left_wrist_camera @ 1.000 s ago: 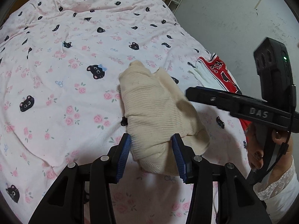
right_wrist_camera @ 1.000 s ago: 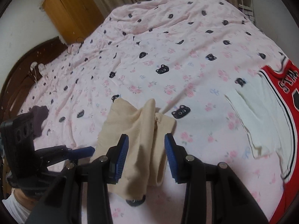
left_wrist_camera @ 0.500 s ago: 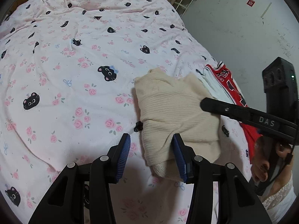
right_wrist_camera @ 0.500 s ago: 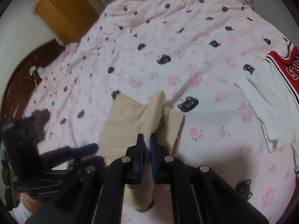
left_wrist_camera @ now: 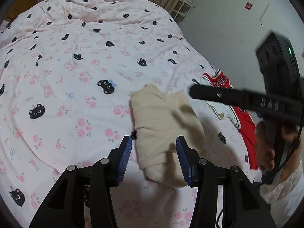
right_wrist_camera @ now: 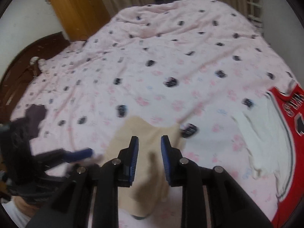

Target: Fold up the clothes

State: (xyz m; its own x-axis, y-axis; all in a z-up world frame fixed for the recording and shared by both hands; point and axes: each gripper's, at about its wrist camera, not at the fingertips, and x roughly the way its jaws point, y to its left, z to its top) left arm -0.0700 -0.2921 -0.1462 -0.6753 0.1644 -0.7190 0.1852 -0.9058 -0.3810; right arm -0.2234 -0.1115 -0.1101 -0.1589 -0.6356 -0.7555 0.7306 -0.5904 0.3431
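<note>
1. Left wrist view looks down on a bed under a pink bedspread (left_wrist_camera: pixel 79 87) printed with roses and black cat faces; a cream knitted garment (left_wrist_camera: pixel 163 121) lies folded into a thick bundle just right of the middle.
2. Left gripper (left_wrist_camera: pixel 153 157) hangs over the near end of that bundle with its blue pads (left_wrist_camera: pixel 124 157) spread apart; the cloth sits between them in the picture, but neither pad presses on it, so the tongs are parted and grip nothing.
3. Right gripper (left_wrist_camera: pixel 191 92) reaches in from the right edge of the same view, above the far right part of the cream garment, held by a hand (left_wrist_camera: pixel 266 142) with a white lace sleeve (left_wrist_camera: pixel 285 188).
4. Right wrist view is blurred; the right gripper (right_wrist_camera: pixel 148 155) stands over the cream garment (right_wrist_camera: pixel 152 133), its jaws opening, with cloth seen through the gap yet nothing pinched between the pads.
5. Left gripper's blue fingertip (right_wrist_camera: pixel 81 153) shows at the left of that view, beside the garment's left edge.
6. A red jersey (right_wrist_camera: pixel 286 117) with a white garment (right_wrist_camera: pixel 258 144) laid over it rests at the bed's right side, apart from the cream bundle.
7. A wooden cabinet (right_wrist_camera: pixel 79 7) stands beyond the bed's far left corner.
</note>
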